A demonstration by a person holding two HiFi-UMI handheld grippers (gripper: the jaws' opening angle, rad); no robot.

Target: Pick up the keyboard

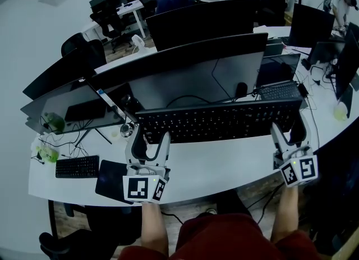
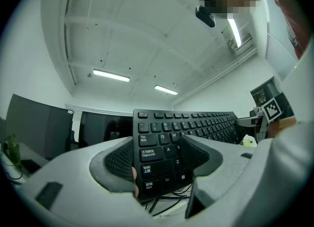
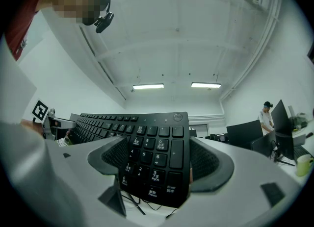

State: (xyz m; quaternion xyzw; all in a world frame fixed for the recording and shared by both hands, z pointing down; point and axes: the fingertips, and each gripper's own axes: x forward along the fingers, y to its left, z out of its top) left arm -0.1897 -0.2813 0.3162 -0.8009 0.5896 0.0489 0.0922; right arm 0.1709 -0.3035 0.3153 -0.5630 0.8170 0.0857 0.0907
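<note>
Both tongs are engaged. The left gripper point(image 1: 150, 142) point(image 2: 162, 158) is clamped on the keyboard point(image 1: 219, 121) point(image 2: 196, 123) at its Caps Lock and Shift end. One pad sits on the key face, the other behind the board. The right gripper point(image 1: 290, 136) point(image 3: 158, 161) is clamped the same way on the number-pad end.

Hazards, as judged:
- Each hold takes only the extreme end of a long board, and the front pads bear on keycaps. Keys that give under pressure could let the board slip.
- If one hand travels faster or higher than the other, the board would twist and could pull out of a jaw.
- A monitor point(image 1: 202, 79) stands just behind the keyboard. Any forward drift risks a knock.
- Cables point(image 2: 167, 203) lie beneath the left end. Whether one belongs to the keyboard cannot be determined; if so, it could snag.

Position: the keyboard spans between the two grippers, tilted so that its keys face the person. It appears held clear of the white desk point(image 1: 224, 160), in front of the monitor.
</note>
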